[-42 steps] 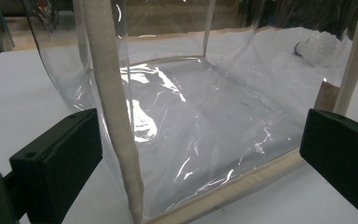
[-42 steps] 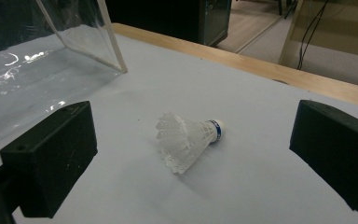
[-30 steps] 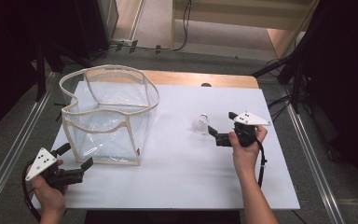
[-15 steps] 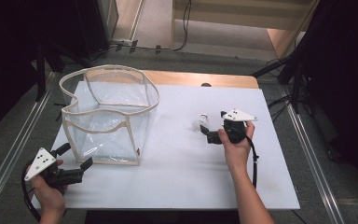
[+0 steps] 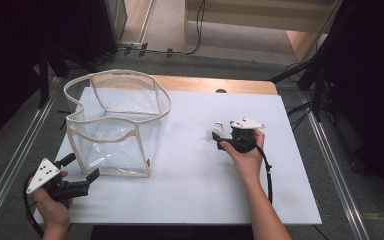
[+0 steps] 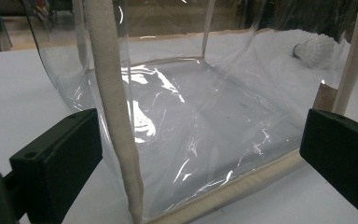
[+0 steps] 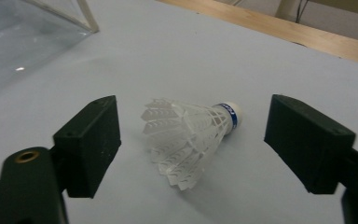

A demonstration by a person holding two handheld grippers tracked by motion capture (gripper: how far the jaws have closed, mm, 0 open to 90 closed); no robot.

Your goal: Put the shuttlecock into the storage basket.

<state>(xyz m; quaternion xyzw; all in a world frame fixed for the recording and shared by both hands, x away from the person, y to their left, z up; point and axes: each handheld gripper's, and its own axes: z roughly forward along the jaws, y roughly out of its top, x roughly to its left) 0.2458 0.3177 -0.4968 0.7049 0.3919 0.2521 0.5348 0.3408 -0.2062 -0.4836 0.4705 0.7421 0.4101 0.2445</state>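
A white feather shuttlecock [image 5: 215,131] [image 7: 186,135] lies on its side on the white table [image 5: 190,195], its cork with a blue band pointing away. My right gripper [image 5: 219,138] [image 7: 200,140] is low over it, one jaw on each side. Its jaws have just been closing, with gaps still showing between the pads and the feathers. A clear plastic bag with cream trim [image 5: 115,125] [image 6: 191,116] stands open at the left. My left gripper [image 5: 80,168] [image 6: 200,154] rests open at the bag's near corner, holding nothing.
Through the bag's wall the shuttlecock [image 6: 314,49] shows in the left gripper view. A wooden strip [image 5: 215,85] runs along the table's far edge. Black stands [image 5: 320,75] rise beside the table at the right and left. Metal rails [image 5: 330,155] run down both sides.
My right gripper has moved left and lower, up to the shuttlecock, which now lies between its jaws. The left gripper and the bag have stayed in place.
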